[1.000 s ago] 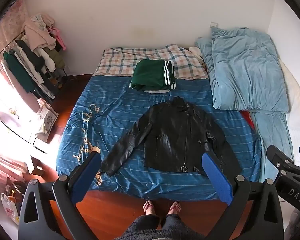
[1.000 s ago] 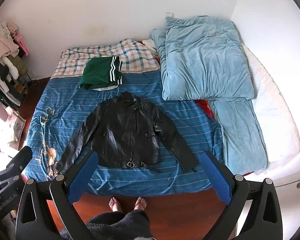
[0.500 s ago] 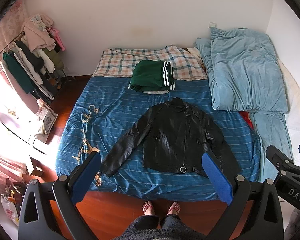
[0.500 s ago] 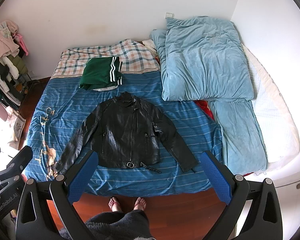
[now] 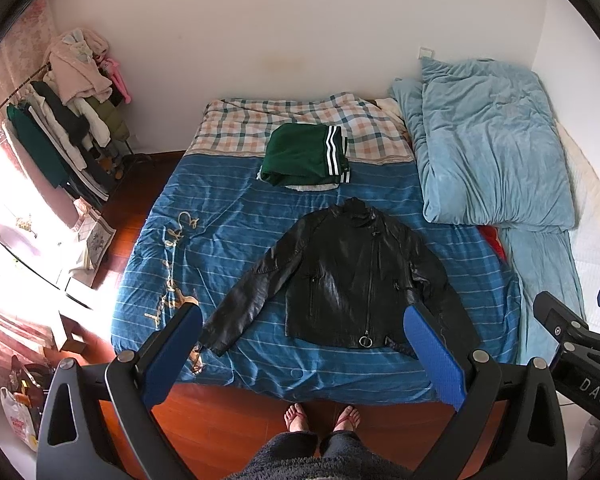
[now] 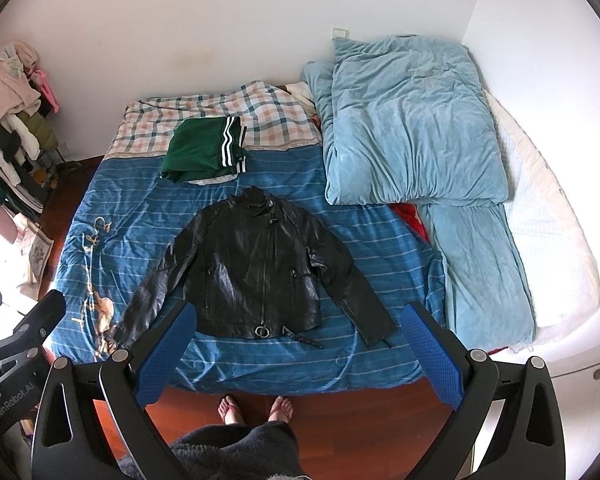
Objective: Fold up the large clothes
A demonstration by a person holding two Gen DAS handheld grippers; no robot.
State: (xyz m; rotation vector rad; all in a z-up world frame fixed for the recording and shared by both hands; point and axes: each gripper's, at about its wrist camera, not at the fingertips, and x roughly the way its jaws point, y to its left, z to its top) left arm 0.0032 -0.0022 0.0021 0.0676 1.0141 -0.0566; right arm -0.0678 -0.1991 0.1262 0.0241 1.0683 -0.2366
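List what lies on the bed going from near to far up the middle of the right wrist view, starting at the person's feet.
Feet → blue striped cover → black leather jacket → folded green garment → plaid bedding.

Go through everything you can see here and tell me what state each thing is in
Black jacket: spread flat, zipped, sleeves out.
Green garment: folded.
Light blue quilt: folded over.
Left hand-held gripper: open, holding nothing.
Right hand-held gripper: open, holding nothing.

right gripper (image 5: 580, 344), 4 o'clock: "DAS" | left gripper (image 6: 16, 344), 8 o'clock: "GenRobot.AI", first letters partly hidden
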